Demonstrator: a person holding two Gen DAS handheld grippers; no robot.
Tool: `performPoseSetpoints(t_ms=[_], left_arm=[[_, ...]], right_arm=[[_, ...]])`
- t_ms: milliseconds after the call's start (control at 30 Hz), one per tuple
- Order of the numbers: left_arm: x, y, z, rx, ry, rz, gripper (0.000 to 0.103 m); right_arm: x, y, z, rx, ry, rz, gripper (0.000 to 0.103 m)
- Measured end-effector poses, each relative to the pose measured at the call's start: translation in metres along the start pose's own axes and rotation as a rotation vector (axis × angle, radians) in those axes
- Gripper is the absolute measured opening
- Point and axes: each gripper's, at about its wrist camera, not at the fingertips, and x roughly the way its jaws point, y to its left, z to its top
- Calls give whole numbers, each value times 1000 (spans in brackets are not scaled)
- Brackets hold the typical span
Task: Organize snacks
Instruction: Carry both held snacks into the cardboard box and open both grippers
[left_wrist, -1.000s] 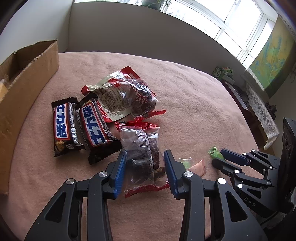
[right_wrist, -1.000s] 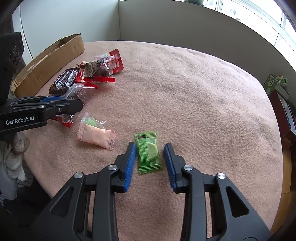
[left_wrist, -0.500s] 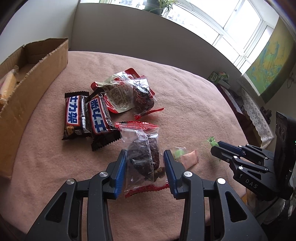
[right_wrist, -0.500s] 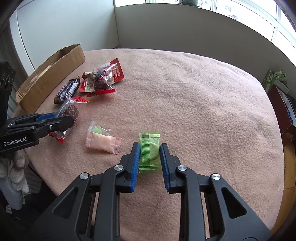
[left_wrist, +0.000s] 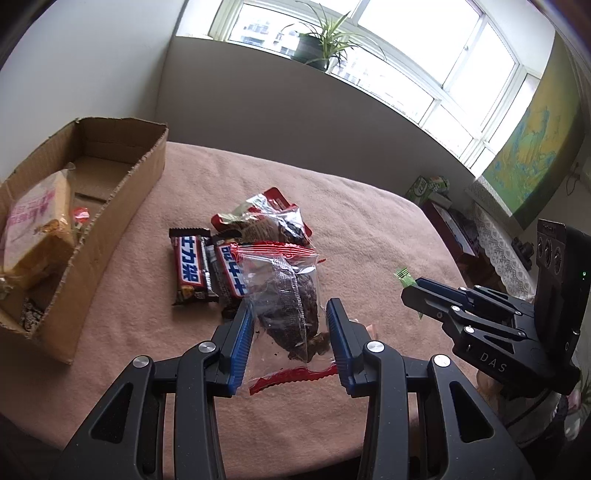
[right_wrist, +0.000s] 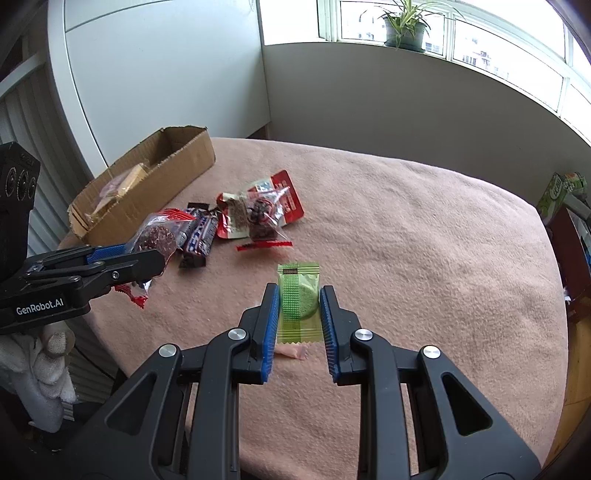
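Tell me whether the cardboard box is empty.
Not empty. The open-topped cardboard box holds a wrapped yellow cake and smaller items beside it, too unclear to identify.

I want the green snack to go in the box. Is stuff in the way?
Yes. Between the green packet and the cardboard box lie the chocolate bars and red-edged snack bags.

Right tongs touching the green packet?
Touching. In the right wrist view both blue pads of the right tongs press the sides of the green packet, which hangs lifted above the pink blanket.
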Motion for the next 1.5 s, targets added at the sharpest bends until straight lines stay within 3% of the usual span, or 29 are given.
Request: performPoseSetpoints(t_ms=[567,767,1000,1367,1500], left_arm=[[-57,72,18,-119,-143,122,38],[-75,102,19,-167,-184,182,38],[-84,139,22,-238,-204,254,38],[-85,164,32,-279,-208,280,39],[-84,167,32,-278,-204,279,39]], right_arm=[[15,96,78,-128,-91,166,23],[36,137,103,-150,-79,266,23],[69,183,119,-186,-34,322,23],[96,193,129,-177,1,340,25],[95,188,131,-150,-11,349,54]])
